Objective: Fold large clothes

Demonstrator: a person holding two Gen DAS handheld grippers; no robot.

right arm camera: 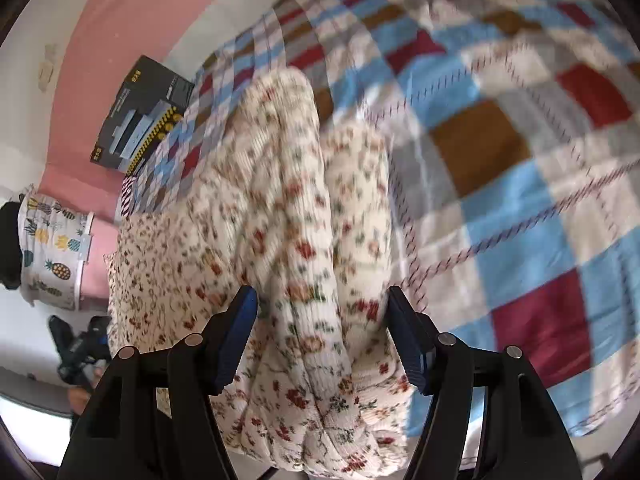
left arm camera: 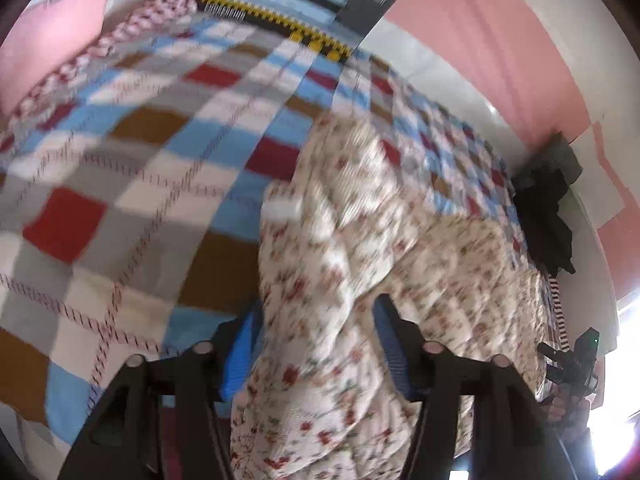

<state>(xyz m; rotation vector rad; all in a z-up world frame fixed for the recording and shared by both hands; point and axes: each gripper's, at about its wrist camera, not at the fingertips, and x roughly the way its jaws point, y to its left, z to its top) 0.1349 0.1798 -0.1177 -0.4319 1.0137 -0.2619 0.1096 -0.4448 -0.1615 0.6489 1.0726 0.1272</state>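
Note:
A cream garment with a small red floral print [left arm camera: 360, 220] lies bunched on a checked bedspread [left arm camera: 120, 160]. My left gripper [left arm camera: 316, 336] has its blue-padded jaws apart, and the cloth runs between them and hangs toward the camera. In the right wrist view the same floral garment [right arm camera: 288, 208] lies in long folds on the bedspread [right arm camera: 520, 160]. My right gripper [right arm camera: 322, 328] has its jaws apart with a thick fold of the cloth between them. The frames are blurred. The right gripper also shows in the left wrist view [left arm camera: 572, 364].
A dark printed box [left arm camera: 296, 4] stands at the head of the bed against the pink wall; it also shows in the right wrist view [right arm camera: 140, 116]. Dark clothes [left arm camera: 552, 208] lie at the bed's far edge. A pineapple-print hamper [right arm camera: 52, 248] stands on the floor.

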